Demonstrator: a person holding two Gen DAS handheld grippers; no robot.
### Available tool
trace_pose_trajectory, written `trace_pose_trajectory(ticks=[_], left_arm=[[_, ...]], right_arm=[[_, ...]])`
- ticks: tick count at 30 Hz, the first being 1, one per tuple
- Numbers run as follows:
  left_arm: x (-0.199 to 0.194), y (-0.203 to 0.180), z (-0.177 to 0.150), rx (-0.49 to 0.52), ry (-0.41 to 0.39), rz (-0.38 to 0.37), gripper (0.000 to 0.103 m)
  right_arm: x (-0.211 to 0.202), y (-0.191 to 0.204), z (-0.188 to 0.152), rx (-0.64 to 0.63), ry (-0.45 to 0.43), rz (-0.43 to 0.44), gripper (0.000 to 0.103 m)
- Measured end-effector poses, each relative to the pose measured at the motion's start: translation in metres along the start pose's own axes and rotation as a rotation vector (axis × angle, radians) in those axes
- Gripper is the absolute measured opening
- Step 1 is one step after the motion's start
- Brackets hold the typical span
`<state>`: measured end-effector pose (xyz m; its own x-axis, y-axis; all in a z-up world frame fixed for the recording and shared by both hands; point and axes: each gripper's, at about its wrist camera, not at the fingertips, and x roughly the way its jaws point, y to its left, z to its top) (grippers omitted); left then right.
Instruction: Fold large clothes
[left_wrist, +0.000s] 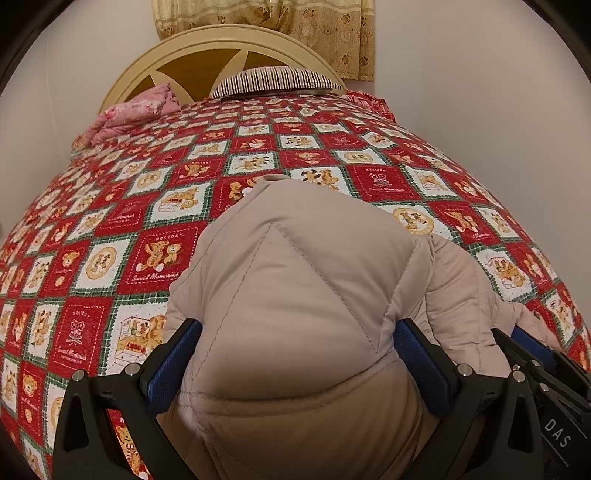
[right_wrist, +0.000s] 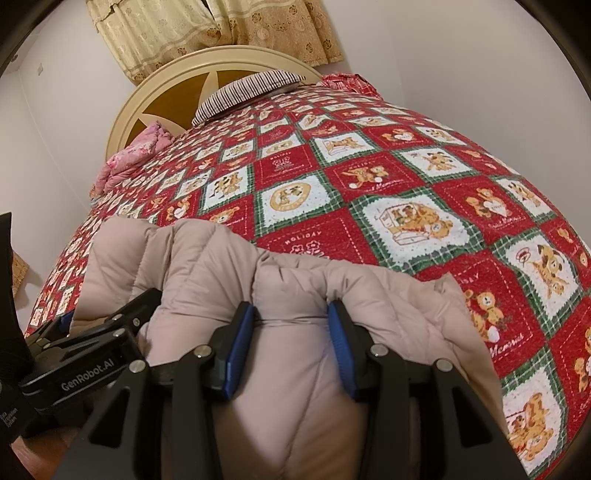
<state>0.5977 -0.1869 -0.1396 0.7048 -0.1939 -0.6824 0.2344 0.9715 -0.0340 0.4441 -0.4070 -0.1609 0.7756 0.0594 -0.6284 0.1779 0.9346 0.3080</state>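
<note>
A beige quilted puffer jacket (left_wrist: 306, 295) lies bunched at the near edge of the bed (left_wrist: 92, 258), on a red, white and green bear-print quilt (right_wrist: 424, 206) that covers the whole mattress. The left gripper (left_wrist: 295, 365) has its blue-padded fingers (left_wrist: 173, 365) clenched on a thick puffed fold of the jacket, the padding bulging up between and over them and hiding most of the near quilt from that side. The right gripper (right_wrist: 291, 347) sits just beside it, its fingers (right_wrist: 341, 343) grasping another ridge of the same jacket, the fabric pinched narrow between the pads. The two grippers are close together; each shows at the edge of the other's view. Beyond the jacket the quilt is bare up to the head of the bed. There a striped pillow (left_wrist: 277, 82) rests against the cream rounded headboard (left_wrist: 173, 59). A pink floral bundle of bedding (left_wrist: 129, 114) lies at the far left corner, and red ruffled fabric (right_wrist: 351, 82) shows at the far right corner. A beige patterned curtain (left_wrist: 295, 26) hangs on the wall above the headboard. Pale walls close both sides.
</note>
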Motion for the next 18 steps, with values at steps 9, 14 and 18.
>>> trace_pose_trajectory(ticks=[9,14,18], left_arm=[[-0.071,0.067,-0.027,-0.064,-0.001,-0.240,0.102],[-0.081,0.103,-0.066,-0.099,0.034,-0.405,0.102],[-0.066,0.097,-0.082,-0.121,0.088,-0.530,0.102]], right_arm=[[-0.020,-0.012,0.006,0.042,-0.016,0.129,0.065],[-0.077,-0.036,0.007,0.054,-0.098,0.154,0.094],[-0.075,-0.069,-0.003,0.082,0.017,0.129,0.094]])
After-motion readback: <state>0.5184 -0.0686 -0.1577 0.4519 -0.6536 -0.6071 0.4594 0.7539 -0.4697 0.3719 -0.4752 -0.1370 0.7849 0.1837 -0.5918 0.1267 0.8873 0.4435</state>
